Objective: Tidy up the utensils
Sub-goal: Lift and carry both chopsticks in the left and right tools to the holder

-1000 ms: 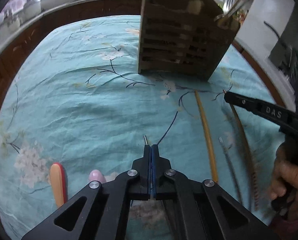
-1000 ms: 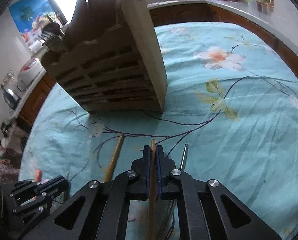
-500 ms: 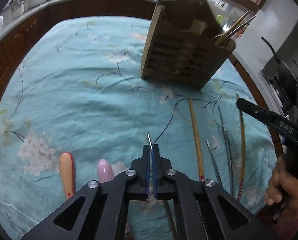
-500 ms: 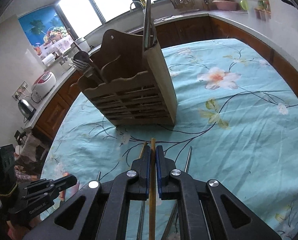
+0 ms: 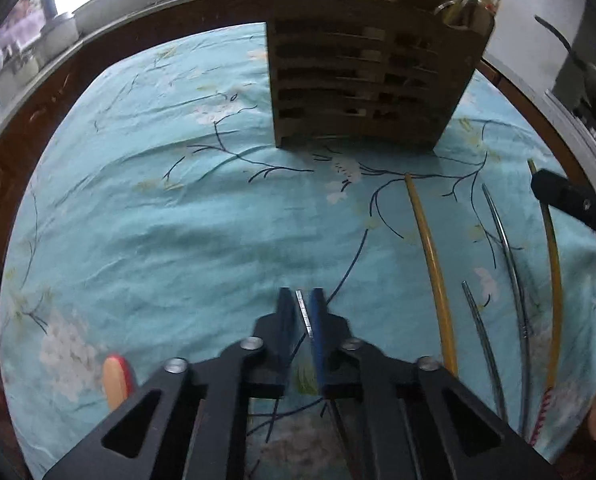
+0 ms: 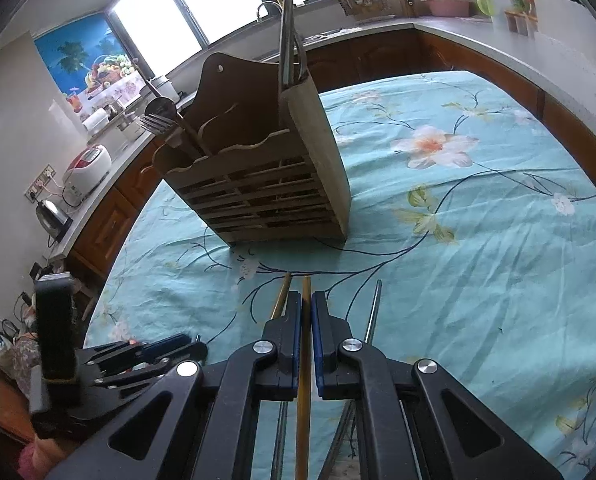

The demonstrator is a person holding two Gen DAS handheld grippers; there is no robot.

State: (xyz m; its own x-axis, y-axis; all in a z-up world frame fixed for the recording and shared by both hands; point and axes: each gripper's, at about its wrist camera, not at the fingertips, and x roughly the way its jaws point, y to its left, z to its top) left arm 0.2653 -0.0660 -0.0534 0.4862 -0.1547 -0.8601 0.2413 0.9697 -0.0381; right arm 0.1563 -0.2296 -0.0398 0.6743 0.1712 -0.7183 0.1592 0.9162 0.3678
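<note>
- Left wrist view: the left claw [image 5: 301, 300] is clenched on a thin metal chopstick [image 5: 303, 314], which lies slanted between the pads. Its tip now barely clears them, where a second ago it poked well beyond.
- The wooden holder [image 5: 361, 80] looms larger and squarer ahead than half a second ago. My reading is that this chopstick is on its way there.
- On the tablecloth [image 5: 178, 220] to the right lie a yellow chopstick [image 5: 431, 264] and two loose metal chopsticks [image 5: 505, 248], all still to be sorted.
- An orange-handled utensil [image 5: 116, 380] lies low on the left, partly hidden by the claw's frame.
- Right wrist view: the right claw [image 6: 305, 304] grips a wooden chopstick [image 6: 305, 288] running straight between its pads.
- A second ago this claw sat low with the holder filling the view. Now it is higher, and the holder's open top shows.
- That suggests the wooden chopstick is off the cloth and ready to carry.
- The holder's right-hand compartment already has tall chopsticks [image 6: 286, 40], and a fork and spoon [image 6: 162, 120] stand at its left end.
- Those upright chopsticks crowd the slot, so a new one could jam against them.
- The two claws are near each other, and both seem bound for the same holder.
</note>
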